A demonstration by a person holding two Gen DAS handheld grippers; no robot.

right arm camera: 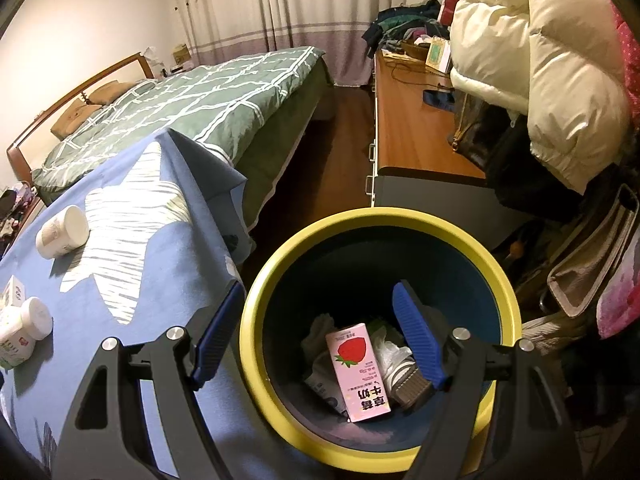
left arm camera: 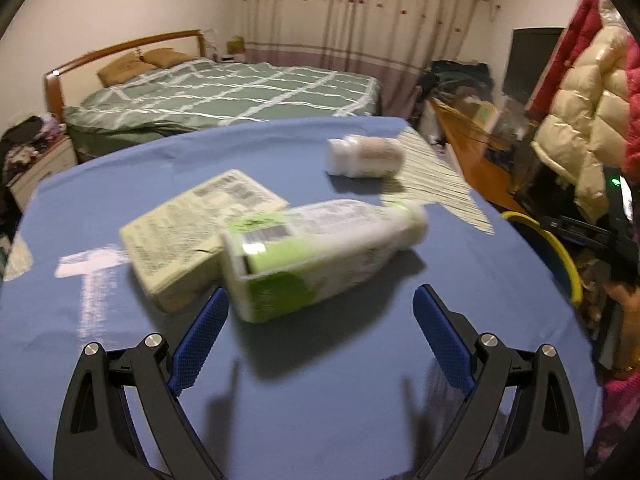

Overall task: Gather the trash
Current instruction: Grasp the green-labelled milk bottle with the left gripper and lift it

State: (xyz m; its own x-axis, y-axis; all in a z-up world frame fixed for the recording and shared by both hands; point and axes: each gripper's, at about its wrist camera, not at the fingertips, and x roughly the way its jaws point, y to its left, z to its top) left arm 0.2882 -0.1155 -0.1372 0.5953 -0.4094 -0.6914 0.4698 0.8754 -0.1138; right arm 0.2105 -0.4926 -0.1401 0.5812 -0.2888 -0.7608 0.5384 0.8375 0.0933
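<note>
pink carton (right arm camera: 357, 372), strawberry pic, Chinese txt

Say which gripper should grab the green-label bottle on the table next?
Left, probably. The left gripper is open, facing the green-label bottle lying just ahead of its fingers. The right gripper hangs open and empty over the yellow-rimmed bin, away from the table.

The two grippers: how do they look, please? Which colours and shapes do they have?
The left gripper and the right gripper look alike: black angular linkage arms with triangular cut-outs, round silver pivot bolts, and blue finger pads with a fine ribbed texture. No cables or markings show. A pink sleeve appears at the edge.
</note>
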